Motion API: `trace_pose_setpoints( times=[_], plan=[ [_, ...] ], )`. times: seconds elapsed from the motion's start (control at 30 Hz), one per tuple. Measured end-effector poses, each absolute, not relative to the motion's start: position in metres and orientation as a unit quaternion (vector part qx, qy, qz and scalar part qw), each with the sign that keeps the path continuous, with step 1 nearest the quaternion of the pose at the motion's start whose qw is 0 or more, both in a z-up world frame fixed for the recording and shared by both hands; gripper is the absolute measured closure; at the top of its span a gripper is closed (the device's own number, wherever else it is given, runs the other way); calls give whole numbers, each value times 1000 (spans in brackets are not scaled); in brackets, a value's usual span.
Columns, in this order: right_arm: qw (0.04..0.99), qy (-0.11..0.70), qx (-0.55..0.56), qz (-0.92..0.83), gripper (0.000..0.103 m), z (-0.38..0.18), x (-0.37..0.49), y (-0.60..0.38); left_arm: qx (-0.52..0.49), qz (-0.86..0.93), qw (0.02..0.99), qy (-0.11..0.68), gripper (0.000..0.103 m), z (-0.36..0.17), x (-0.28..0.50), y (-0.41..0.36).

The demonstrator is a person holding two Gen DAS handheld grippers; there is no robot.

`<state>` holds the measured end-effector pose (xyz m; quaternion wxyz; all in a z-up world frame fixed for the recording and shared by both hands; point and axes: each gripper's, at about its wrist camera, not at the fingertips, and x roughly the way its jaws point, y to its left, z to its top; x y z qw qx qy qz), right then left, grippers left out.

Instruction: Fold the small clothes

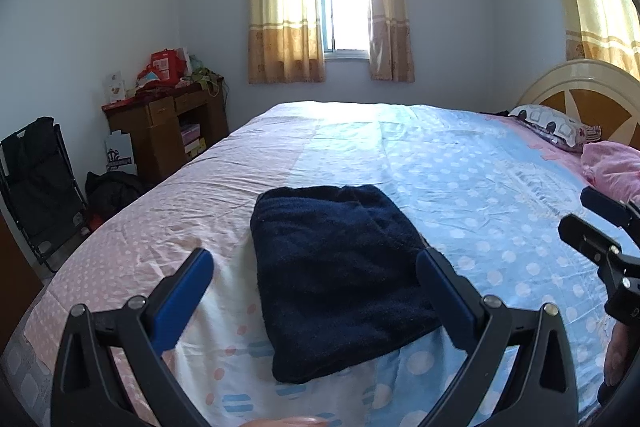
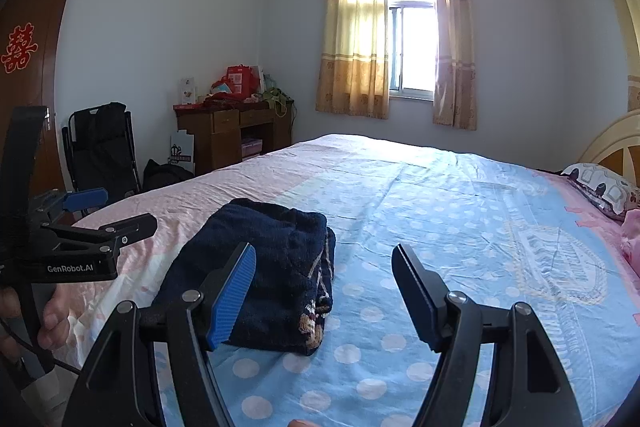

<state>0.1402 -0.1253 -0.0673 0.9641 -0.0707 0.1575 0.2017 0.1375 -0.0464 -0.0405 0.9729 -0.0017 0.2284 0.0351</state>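
Note:
A dark navy garment (image 1: 340,275) lies folded into a compact rectangle on the bed's dotted sheet (image 1: 480,187). My left gripper (image 1: 314,259) hovers just before it, open wide, its blue pads standing either side of the garment without touching it. In the right wrist view the same garment (image 2: 272,259) shows a knitted patterned edge at its near right corner. My right gripper (image 2: 323,251) is open with only sheet between its fingers, the garment just left of its left pad. Each gripper shows in the other's view: right gripper (image 1: 584,217), left gripper (image 2: 116,211), both held by a hand.
The bed's sheet is pink at the left and blue at the right (image 2: 440,227). A pillow (image 1: 552,123), a pink blanket (image 1: 612,167) and a headboard (image 1: 580,87) are at the right. A cluttered wooden desk (image 1: 164,123) and a black folding chair (image 1: 36,179) stand left of the bed.

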Motion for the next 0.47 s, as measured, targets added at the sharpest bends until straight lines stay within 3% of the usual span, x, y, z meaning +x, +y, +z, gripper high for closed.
trace_pose_setpoints(
  times=[0.47],
  plan=[
    [960, 165, -85, 211, 32, -74, 139, -116, 1, 47, 974, 222, 0, -45, 140, -39]
  ],
)
